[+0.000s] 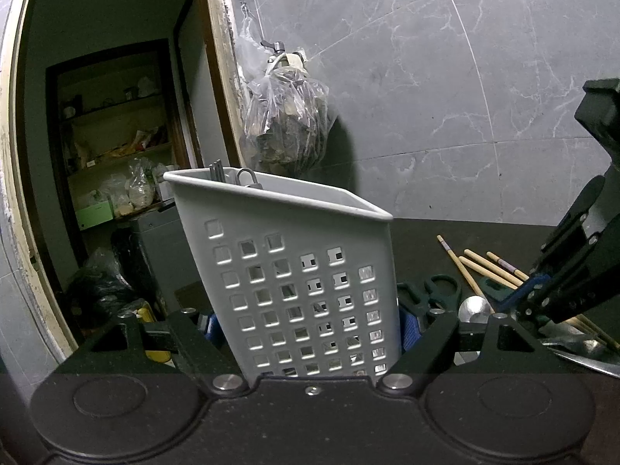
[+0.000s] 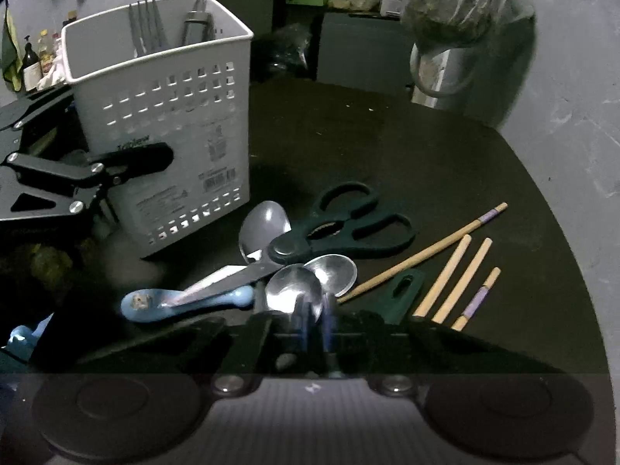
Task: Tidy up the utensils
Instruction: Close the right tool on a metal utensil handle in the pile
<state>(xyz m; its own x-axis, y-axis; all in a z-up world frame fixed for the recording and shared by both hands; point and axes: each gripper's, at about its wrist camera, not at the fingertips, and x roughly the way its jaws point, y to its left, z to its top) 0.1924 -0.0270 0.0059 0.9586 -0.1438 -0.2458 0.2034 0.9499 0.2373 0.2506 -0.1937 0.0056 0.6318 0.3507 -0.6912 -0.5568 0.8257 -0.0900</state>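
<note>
My left gripper (image 1: pixel 310 325) is shut on a white perforated utensil holder (image 1: pixel 302 271), its blue pads pressed on both side walls. The holder (image 2: pixel 162 116) stands tilted on the dark table and has a fork (image 2: pixel 147 23) and another utensil (image 2: pixel 197 19) inside. My right gripper (image 2: pixel 316 321) points down at a pile of utensils, its pads together on the handle of a metal spoon (image 2: pixel 294 290). Around it lie two more spoons (image 2: pixel 263 224), dark scissors (image 2: pixel 348 224), a blue ceramic spoon (image 2: pixel 174 302), a knife blade (image 2: pixel 232 277) and several chopsticks (image 2: pixel 461 271).
The dark round table (image 2: pixel 387 147) ends against a grey marble wall (image 1: pixel 426 97). A filled plastic bag (image 1: pixel 286 124) hangs from a tap there, above a grey jug (image 2: pixel 438 73). An open doorway (image 1: pixel 116 135) with cluttered shelves lies left. Bottles (image 2: pixel 31 62) stand far left.
</note>
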